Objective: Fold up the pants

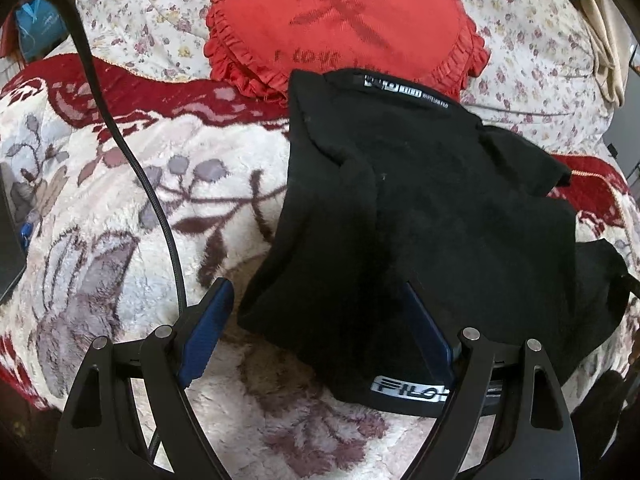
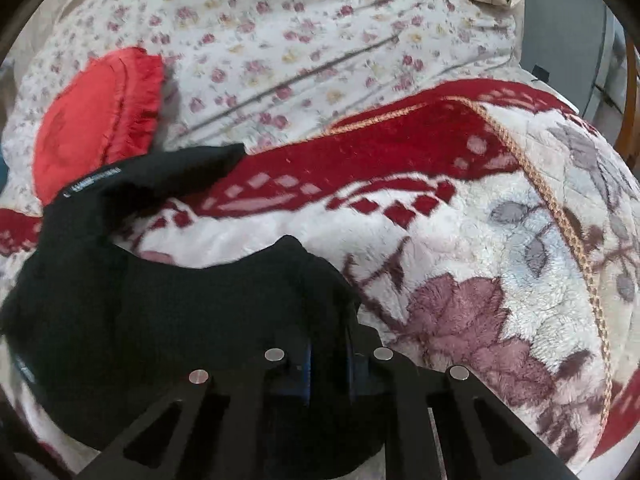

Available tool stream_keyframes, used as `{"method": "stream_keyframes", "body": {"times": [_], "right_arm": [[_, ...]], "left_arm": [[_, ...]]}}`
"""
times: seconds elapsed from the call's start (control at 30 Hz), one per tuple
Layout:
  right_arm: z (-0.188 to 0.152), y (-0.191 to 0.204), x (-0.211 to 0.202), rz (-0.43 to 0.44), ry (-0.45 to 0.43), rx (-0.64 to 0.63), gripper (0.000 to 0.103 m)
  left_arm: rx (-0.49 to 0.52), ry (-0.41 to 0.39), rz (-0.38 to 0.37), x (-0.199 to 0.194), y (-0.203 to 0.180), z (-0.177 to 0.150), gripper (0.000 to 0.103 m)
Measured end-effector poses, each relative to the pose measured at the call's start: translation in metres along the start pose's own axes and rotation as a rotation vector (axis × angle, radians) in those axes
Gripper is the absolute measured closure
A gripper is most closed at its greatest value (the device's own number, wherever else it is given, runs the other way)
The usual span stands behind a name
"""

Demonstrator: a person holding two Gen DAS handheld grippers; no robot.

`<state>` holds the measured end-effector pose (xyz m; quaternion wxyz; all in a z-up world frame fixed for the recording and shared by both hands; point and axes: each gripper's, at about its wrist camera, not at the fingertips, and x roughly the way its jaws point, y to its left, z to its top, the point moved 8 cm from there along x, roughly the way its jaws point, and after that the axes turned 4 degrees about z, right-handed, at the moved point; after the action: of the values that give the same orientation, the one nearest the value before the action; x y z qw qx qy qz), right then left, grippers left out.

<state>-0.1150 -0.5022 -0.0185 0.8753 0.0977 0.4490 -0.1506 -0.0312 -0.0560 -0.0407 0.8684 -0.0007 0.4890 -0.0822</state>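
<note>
From the left wrist view, the black pants [image 1: 420,200] lie partly folded on a plush floral blanket [image 1: 120,200] in cream, grey and dark red. Their far edge carries a white printed label and rests against a round red frilled cushion [image 1: 340,20]; a second white logo shows on the near edge. The left gripper [image 1: 320,300] stands spread wide, its blue-padded fingers [image 1: 208,328] either side of the near left corner of the cloth. The left pad sits clear over the blanket, the right pad is half hidden by black fabric draped across it, and nothing is squeezed between them. A black cable [image 1: 132,160] runs from the far left down toward the gripper, crossing the blanket just left of the pants. Beyond the cushion spreads a flowered quilt [image 1: 520,40], with a beige cloth [image 1: 604,40] at the far right.

From the right wrist view, the pants [image 2: 140,320] fill the near left, one leg end [image 2: 192,168] reaching far toward the cushion [image 2: 88,120]. The right gripper [image 2: 328,364] is nearly closed, and a bunched fold of black cloth sits between the blue pads, clamped there. To the right the blanket [image 2: 500,260] lies bare, edged by a braided gold cord [image 2: 560,208], with the quilt [image 2: 280,40] beyond.
</note>
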Motion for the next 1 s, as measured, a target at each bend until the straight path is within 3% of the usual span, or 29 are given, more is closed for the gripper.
{"method": "stream_keyframes", "body": {"times": [0.07,0.17,0.27,0.47,0.63,0.83,1.0], "right_arm": [[-0.007,-0.003,0.014,-0.028,0.032,0.002,0.090],[-0.006,-0.007,0.009,-0.092,0.022,-0.007,0.072],[0.001,-0.010,-0.010,-0.121,-0.007,0.014,0.070],[0.013,0.047,-0.042,0.024,-0.063,-0.066,0.069],[0.009,0.122,-0.041,0.225,-0.050,-0.149,0.069],[-0.011,0.194,-0.016,0.344,0.020,-0.233,0.069],[-0.024,0.234,0.004,0.379,0.074,-0.294,0.067]], "left_arm": [[0.001,0.013,0.004,0.005,0.000,-0.003,0.018],[0.008,0.004,0.013,0.004,0.000,-0.005,0.018],[0.022,-0.005,0.031,-0.001,0.003,-0.004,0.018],[0.001,-0.046,0.034,-0.018,0.007,0.004,0.018],[0.009,-0.069,0.025,-0.029,0.002,0.008,0.018],[0.024,-0.064,0.022,-0.025,-0.008,0.008,0.018],[0.028,-0.045,0.037,-0.013,-0.008,0.005,0.018]]}}
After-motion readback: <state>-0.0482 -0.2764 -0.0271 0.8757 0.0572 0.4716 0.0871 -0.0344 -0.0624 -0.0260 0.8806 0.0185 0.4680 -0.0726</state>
